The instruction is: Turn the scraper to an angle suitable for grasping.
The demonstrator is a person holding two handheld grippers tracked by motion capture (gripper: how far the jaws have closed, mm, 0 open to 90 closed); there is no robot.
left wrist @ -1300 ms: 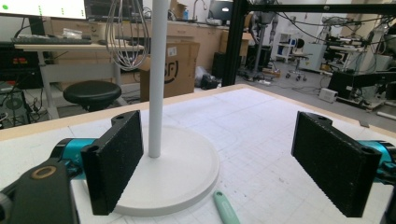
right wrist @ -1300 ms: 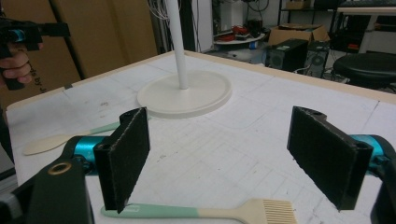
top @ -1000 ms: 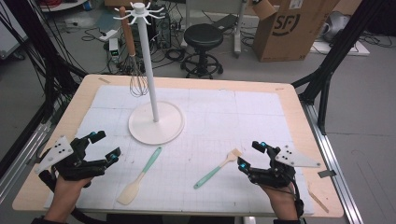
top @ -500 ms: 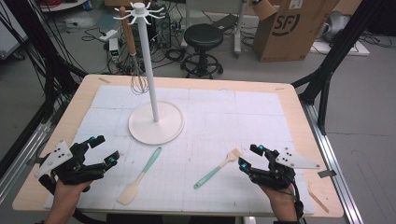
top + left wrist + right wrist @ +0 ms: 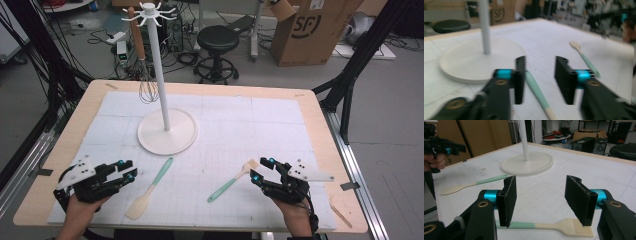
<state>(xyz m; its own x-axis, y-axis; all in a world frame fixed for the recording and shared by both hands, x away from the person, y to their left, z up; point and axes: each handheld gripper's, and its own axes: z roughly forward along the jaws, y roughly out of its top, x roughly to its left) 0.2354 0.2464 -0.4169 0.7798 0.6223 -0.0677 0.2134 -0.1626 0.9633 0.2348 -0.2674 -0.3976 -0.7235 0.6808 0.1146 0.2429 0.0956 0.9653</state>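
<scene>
As both lie flat near the desk's front edge: spatula (image 5: 148, 190) before the gaping, empty left claw (image 5: 128, 170); slotted turner (image 5: 233, 180) under the equally wide, empty right claw (image 5: 261, 169). Light, stiff, probably slick; grip the mint handles mid-length.

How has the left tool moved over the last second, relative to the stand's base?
Yes. In the high view, the left tool has drawn back toward the table's near edge, away from the stand's base and slightly leftward.
</scene>
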